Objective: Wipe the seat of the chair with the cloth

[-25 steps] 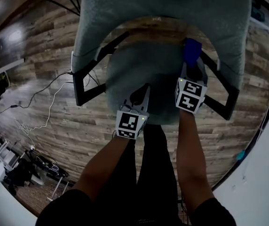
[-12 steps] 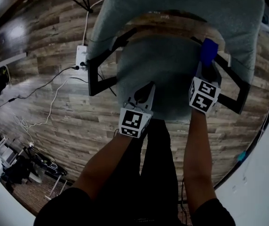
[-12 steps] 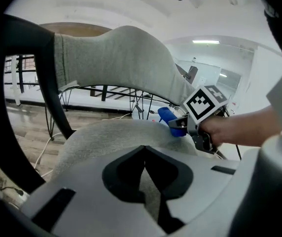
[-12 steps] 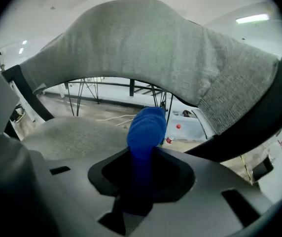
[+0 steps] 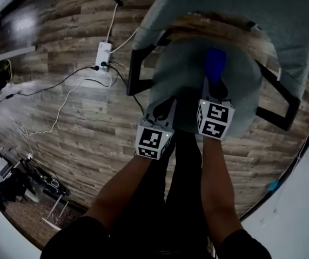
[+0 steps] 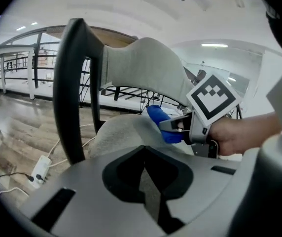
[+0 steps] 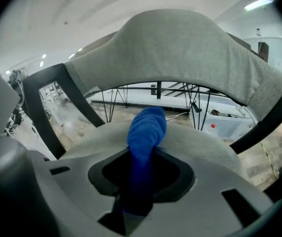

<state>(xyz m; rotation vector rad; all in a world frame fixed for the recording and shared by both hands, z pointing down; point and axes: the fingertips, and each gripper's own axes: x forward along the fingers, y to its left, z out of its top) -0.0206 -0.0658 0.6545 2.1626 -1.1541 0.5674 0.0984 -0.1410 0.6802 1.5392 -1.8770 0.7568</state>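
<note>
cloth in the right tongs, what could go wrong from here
The cloth is bunched into a narrow roll in the right tongs, so strokes may miss much of the seat. The left tongs hold nothing, so the chair could shift. Cables lie on the floor beside it, a snag risk.

Chair (image 5: pixel 262 31) stands on the floor (image 5: pixel 62 123) dead ahead, with the backrest (image 5: pixel 241 1) on the far side and the seat (image 5: pixel 179 72) nearer. The right tongs (image 5: pixel 215 88) are over the middle of the seat, and the cloth (image 5: pixel 215 65) pokes out ahead of them toward the backrest. The left tongs (image 5: pixel 164 108) are just left of those, at the seat's near-left edge. The power strip (image 5: pixel 103 54) lies on the floor left of the chair, and cables (image 5: pixel 52 88) trail off it further left.
</note>
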